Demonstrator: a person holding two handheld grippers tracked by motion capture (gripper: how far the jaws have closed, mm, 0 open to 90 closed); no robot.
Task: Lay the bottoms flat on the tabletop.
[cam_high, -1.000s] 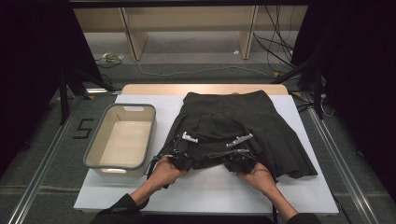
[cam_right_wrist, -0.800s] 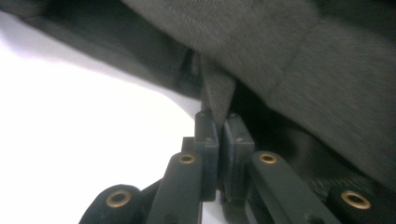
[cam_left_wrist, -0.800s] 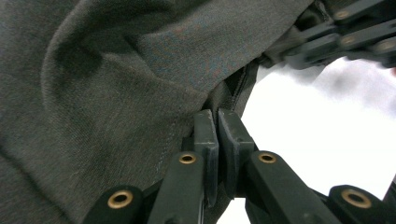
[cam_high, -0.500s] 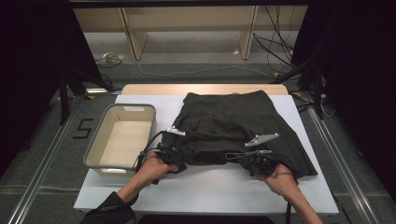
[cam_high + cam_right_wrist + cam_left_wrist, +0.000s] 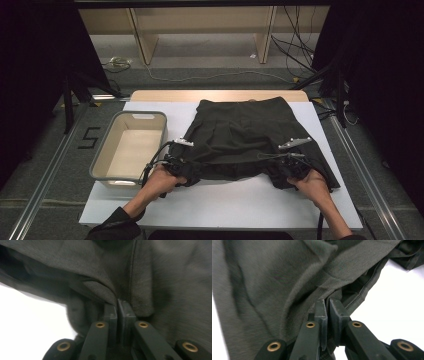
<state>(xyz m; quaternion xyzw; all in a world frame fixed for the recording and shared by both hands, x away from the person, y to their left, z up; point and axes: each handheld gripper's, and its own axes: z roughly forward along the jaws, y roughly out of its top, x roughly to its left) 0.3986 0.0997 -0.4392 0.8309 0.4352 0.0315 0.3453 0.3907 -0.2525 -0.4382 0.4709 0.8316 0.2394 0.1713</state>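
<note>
A dark grey-green garment (image 5: 245, 135) lies spread on the white table cover (image 5: 225, 205), narrow end far, wide hem near me. My left gripper (image 5: 180, 167) is shut on the hem's near left corner. In the left gripper view the jaws (image 5: 328, 301) pinch a fold of the cloth (image 5: 274, 280). My right gripper (image 5: 286, 170) is shut on the hem's near right part. Cloth (image 5: 160, 277) is bunched over its closed tips (image 5: 117, 302) in the right gripper view. The hem hangs slightly lifted between both hands.
A beige bin with a grey rim (image 5: 100, 165) stands on the table's left side, right beside my left hand. A strip of bare wooden tabletop (image 5: 165, 95) shows at the far edge. White cover lies free in front of the garment.
Both hands have moved apart, the left one leftward and the right one farther rightward, and the garment's near hem is drawn out wider between them.
</note>
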